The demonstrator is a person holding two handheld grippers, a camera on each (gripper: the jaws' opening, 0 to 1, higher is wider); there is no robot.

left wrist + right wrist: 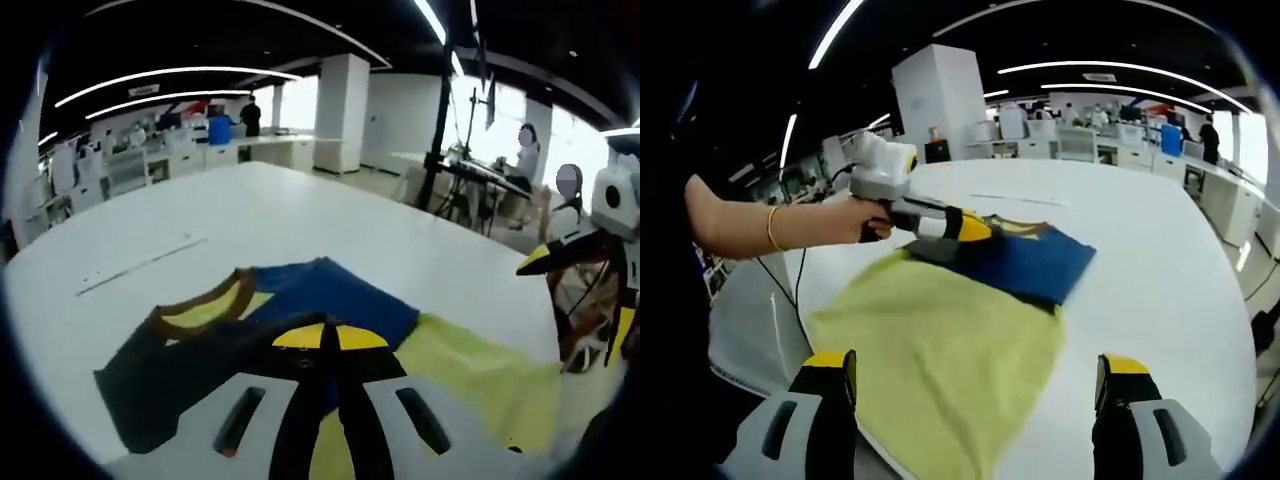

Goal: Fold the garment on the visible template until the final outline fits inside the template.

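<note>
The garment lies on the white table (300, 215): a yellow body (940, 350), a blue panel (1030, 265) and a dark panel (150, 385) with a brown-edged neckline (200, 305). My left gripper (328, 336) is over the spot where the dark and blue parts meet, its yellow tips pressed together with dark fabric at them. The right gripper view shows the left gripper (975, 228) in a person's hand, low on the cloth. My right gripper (977, 385) stands wide open above the yellow hem near the table's edge, nothing between its jaws. The right gripper (585, 270) enters the left gripper view at its right edge.
A thin pale strip (140, 265) lies on the table beyond the garment. Past the far edge stand desks, a white pillar (342, 110), a tripod (440, 150) and seated people (525, 160). A cable (780, 290) hangs off the table by the hand.
</note>
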